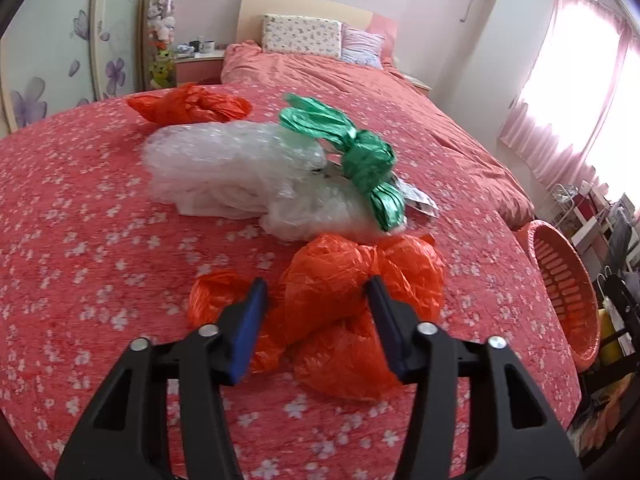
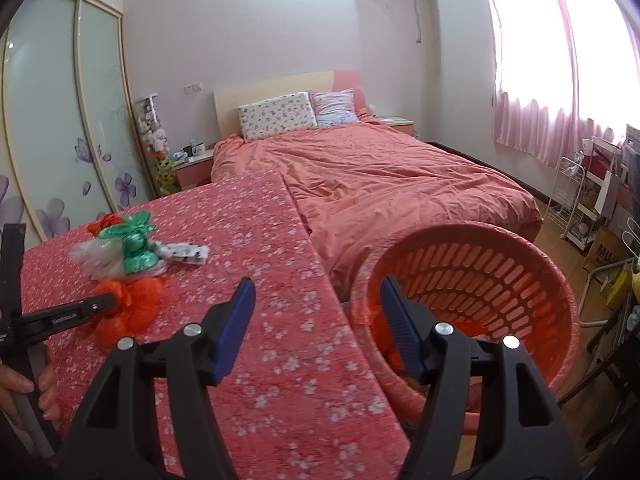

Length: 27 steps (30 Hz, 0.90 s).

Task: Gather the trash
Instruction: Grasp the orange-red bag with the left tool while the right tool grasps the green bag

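Pink flowered cloth (image 1: 80,240) covers the table beside the bed (image 2: 400,184). On it an orange plastic bag (image 1: 340,280) is seen between the spread pads of the left gripper (image 1: 318,286), unpinched. Beside the cloth's edge the right gripper (image 2: 318,284) is held spread and empty, near the orange basket (image 2: 520,280).

Orange crumpled plastic bag (image 1: 352,280), green shiny knotted bag (image 1: 360,160), clear bubble-wrap (image 1: 224,160), perhaps whitish; pink-red slotted plastic basket (image 2: 500,268); red white-blossom cloth (image 1: 80,220).
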Each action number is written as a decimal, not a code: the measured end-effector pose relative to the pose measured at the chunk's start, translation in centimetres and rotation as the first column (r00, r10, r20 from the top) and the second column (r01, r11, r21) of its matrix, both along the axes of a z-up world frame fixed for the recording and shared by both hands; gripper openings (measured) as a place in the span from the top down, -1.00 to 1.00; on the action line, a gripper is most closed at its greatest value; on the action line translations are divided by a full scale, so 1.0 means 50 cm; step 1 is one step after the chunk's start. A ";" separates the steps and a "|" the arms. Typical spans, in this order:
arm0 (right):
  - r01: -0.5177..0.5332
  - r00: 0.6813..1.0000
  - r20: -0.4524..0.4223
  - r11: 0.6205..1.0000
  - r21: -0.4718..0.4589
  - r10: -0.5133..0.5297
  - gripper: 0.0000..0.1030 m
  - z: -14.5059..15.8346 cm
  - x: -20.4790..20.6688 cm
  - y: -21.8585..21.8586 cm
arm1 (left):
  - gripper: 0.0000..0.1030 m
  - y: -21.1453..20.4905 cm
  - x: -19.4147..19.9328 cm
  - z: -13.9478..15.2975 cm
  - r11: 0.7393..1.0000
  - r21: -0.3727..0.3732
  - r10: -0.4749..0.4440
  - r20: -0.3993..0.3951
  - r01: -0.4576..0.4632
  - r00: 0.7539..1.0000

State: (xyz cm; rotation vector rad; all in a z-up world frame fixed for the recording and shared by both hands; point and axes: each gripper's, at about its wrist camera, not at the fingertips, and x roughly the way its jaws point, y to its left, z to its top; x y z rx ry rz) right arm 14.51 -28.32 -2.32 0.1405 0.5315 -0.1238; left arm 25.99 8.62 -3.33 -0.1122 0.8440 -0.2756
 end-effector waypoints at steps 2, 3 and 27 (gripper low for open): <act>-0.014 1.000 -0.006 1.000 -0.005 0.014 -0.23 -0.002 0.002 0.018 | 0.28 -0.009 -0.004 -0.003 1.000 0.007 -0.015 0.007 0.015 1.000; -0.019 1.000 -0.007 1.000 -0.007 0.019 -0.23 -0.003 0.002 0.025 | 0.32 -0.010 -0.006 -0.003 1.000 0.006 -0.020 0.009 0.020 1.000; -0.261 0.965 -0.029 0.965 0.040 0.262 -0.01 0.030 0.144 0.275 | 0.59 0.293 -0.116 0.074 0.967 -0.027 0.255 0.153 -0.254 0.955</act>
